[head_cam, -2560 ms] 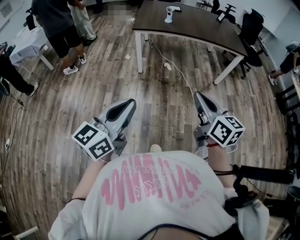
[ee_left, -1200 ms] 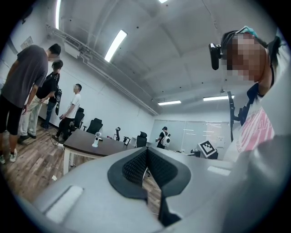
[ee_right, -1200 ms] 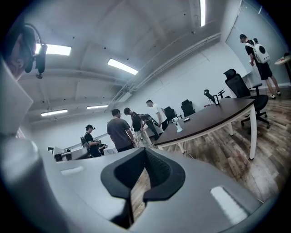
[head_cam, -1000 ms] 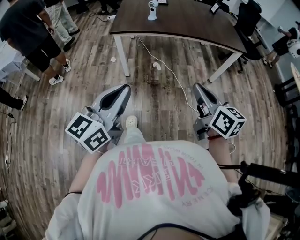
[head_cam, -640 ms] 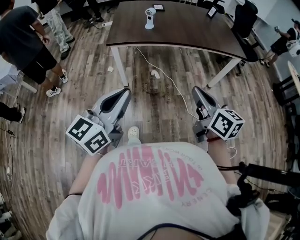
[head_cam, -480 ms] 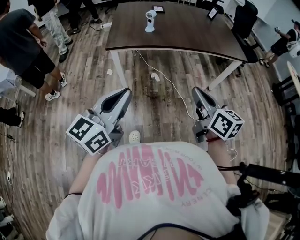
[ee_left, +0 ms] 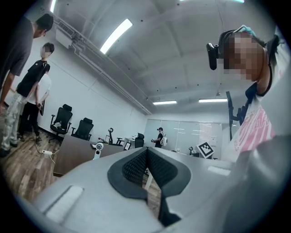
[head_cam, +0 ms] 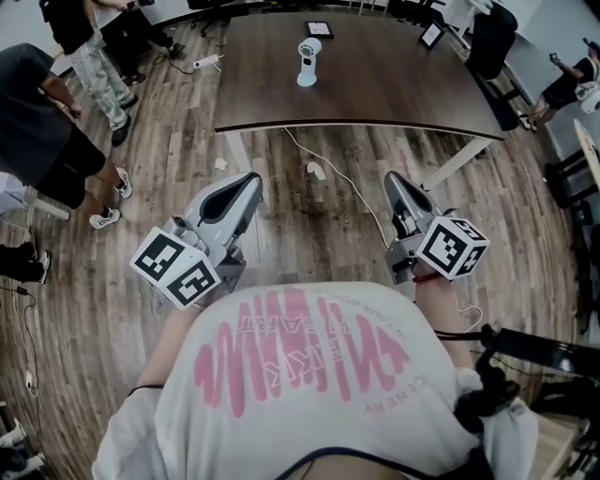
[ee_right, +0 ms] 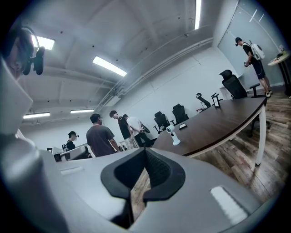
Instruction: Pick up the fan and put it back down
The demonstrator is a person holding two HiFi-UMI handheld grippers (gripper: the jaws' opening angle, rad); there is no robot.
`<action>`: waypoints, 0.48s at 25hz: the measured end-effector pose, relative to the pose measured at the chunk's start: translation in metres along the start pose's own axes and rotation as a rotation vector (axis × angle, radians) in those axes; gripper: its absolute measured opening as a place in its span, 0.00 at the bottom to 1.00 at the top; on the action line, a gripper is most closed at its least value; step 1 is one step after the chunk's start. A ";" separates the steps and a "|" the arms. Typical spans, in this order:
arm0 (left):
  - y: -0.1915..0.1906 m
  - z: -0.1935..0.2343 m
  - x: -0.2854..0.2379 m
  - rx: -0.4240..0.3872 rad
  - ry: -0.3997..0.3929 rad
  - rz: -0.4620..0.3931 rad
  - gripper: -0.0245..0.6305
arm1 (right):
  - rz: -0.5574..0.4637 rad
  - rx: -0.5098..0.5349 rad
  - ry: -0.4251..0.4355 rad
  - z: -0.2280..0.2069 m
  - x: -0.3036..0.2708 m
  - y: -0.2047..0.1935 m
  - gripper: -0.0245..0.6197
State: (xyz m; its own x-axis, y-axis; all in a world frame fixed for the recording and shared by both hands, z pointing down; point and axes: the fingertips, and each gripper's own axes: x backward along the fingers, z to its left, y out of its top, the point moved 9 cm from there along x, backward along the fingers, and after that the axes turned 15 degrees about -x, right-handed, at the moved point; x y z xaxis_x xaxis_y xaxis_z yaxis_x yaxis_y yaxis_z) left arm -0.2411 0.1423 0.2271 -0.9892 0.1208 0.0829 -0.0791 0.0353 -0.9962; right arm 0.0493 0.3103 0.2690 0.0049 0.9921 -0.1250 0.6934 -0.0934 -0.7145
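Observation:
A small white fan (head_cam: 307, 61) stands upright on a dark brown table (head_cam: 375, 84), well ahead of both grippers. It also shows as the fan (ee_left: 96, 150) in the left gripper view and the fan (ee_right: 172, 135) in the right gripper view. My left gripper (head_cam: 251, 182) is held over the wood floor, short of the table's near edge, its jaws shut with nothing between them. My right gripper (head_cam: 393, 180) is level with it on the right, jaws shut and empty too.
A white cable (head_cam: 337, 169) runs from the table across the floor between the grippers. Several people (head_cam: 42, 122) stand at the left. Office chairs (head_cam: 492, 42) and a small framed stand (head_cam: 432, 36) sit at the table's far right; a tablet (head_cam: 319, 28) lies behind the fan.
Both grippers have moved forward toward the table, which now sits nearer and lower in the head view. The jaws stayed shut.

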 end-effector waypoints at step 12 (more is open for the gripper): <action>-0.016 0.088 -0.035 0.031 -0.055 0.006 0.06 | -0.007 -0.023 -0.054 -0.009 -0.078 0.004 0.05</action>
State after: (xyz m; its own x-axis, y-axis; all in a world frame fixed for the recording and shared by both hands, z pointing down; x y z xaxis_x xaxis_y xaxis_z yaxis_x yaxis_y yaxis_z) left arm -0.2160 0.0497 0.2377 -0.9948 0.0667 0.0764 -0.0762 0.0042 -0.9971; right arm 0.0588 0.2336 0.2821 -0.0388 0.9868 -0.1571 0.7095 -0.0835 -0.6998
